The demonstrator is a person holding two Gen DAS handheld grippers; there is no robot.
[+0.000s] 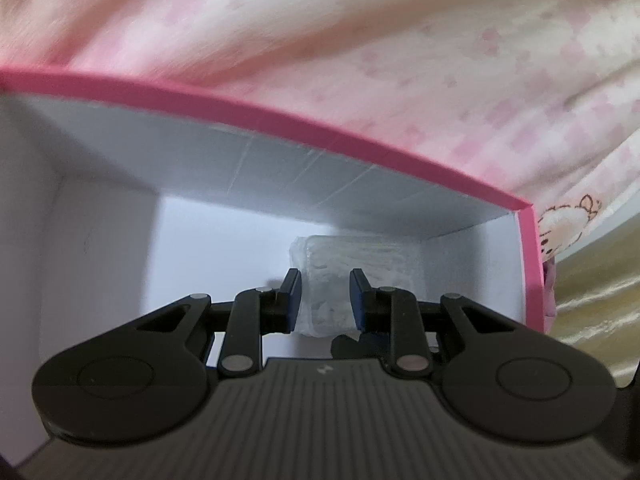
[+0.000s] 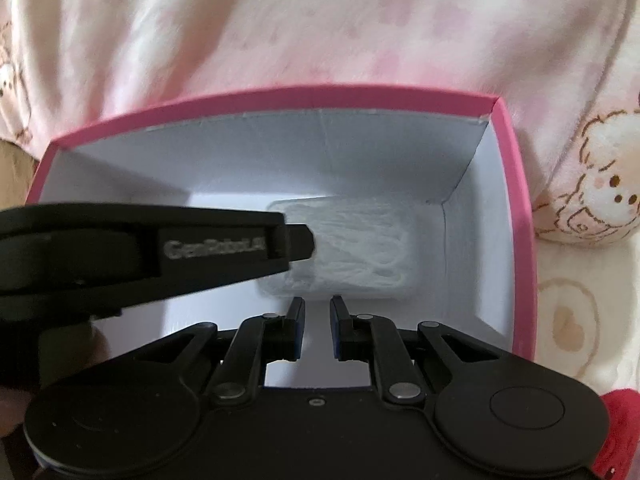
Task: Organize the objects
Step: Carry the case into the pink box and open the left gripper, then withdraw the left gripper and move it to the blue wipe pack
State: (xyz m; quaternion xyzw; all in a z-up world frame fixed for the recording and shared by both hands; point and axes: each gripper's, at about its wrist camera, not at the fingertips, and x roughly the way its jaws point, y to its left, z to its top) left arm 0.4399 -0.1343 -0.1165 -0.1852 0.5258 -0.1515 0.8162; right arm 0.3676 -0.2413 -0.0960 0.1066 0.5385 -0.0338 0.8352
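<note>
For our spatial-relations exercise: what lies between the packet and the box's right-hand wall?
Only bare white floor lies between packet and wall, clear in the right wrist view.

Pink-rimmed white box, pink-print cloth

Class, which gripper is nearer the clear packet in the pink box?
Left. The left gripper reaches over the packet, its tip at the packet's edge; the right gripper sits just short of it.

I saw pink patterned bedding, a cartoon animal print, a red heart shape.
</note>
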